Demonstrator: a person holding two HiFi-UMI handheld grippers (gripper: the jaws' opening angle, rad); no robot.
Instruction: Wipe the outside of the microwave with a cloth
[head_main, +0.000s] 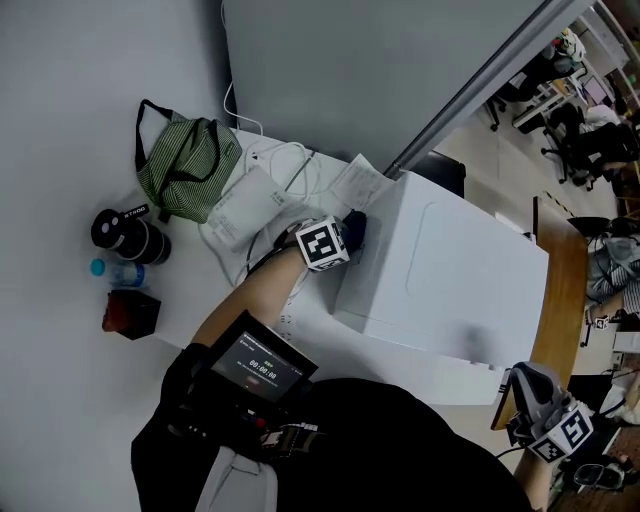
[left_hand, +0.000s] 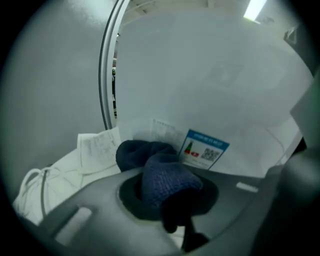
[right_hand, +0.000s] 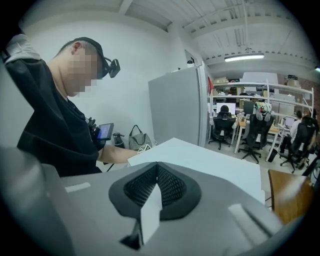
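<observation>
Two grippers, one working.

Head view: left gripper (head_main: 350, 232) presses dark cloth (head_main: 357, 226) on the left side of the white microwave (head_main: 450, 270), at bench's right end. Right gripper (head_main: 535, 395) hangs off the near-right corner.

Left gripper view: jaws clamp the cloth, wadded, touching the wall just beside a sticker (left_hand: 204, 150); papers (left_hand: 97, 147) close by.

Right gripper view: jaws shut, nothing btwn.

Risk, imo: the wad drags the papers or lifts the sticker's edge. Sticker shows only in the left gripper view.
</observation>
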